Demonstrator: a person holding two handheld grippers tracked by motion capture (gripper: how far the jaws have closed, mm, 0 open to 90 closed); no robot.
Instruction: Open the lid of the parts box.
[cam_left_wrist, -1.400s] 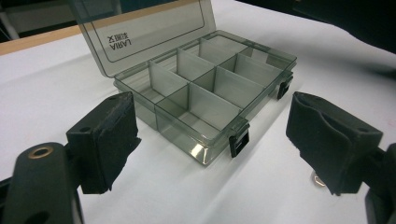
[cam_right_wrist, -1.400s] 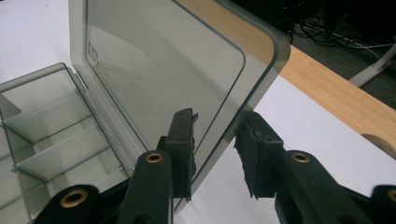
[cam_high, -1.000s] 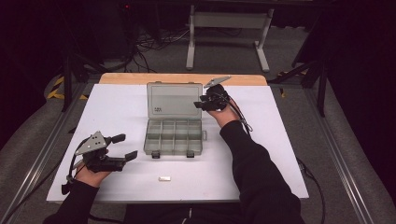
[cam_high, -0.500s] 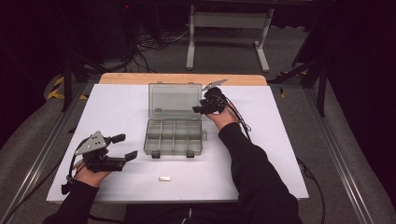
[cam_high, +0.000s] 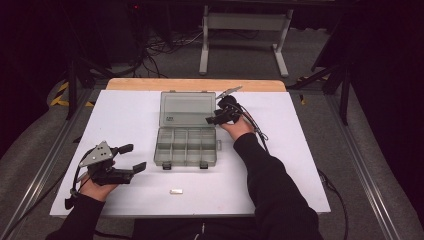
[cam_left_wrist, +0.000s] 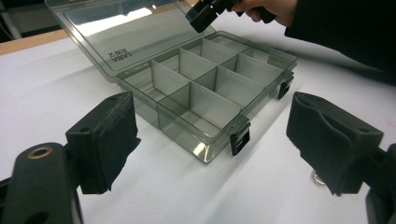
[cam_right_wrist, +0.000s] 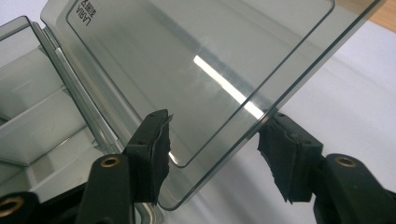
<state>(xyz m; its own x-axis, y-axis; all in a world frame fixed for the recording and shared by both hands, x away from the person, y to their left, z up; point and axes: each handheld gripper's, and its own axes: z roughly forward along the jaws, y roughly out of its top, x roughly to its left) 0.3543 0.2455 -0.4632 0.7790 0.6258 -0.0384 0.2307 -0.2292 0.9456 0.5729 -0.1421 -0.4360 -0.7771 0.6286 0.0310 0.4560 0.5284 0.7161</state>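
A clear grey compartment box stands mid-table with its lid swung open and leaning back. Its several compartments look empty. My right gripper is at the lid's right edge near the hinge. In the right gripper view this gripper is open, and the lid's corner passes between its jaws without being pinched. It also appears as a black gripper above the box. My left gripper rests open at the table's front left, pointing toward the box, with nothing between its pads.
A small pale metallic piece lies on the white table top near the front edge, close to my left gripper's far jaw. Beyond the table's wooden back edge are cables and a metal stand on the floor.
My right gripper has slid nearer and slightly left along the lid's right edge, toward the hinge. The left gripper and the box have stayed put.
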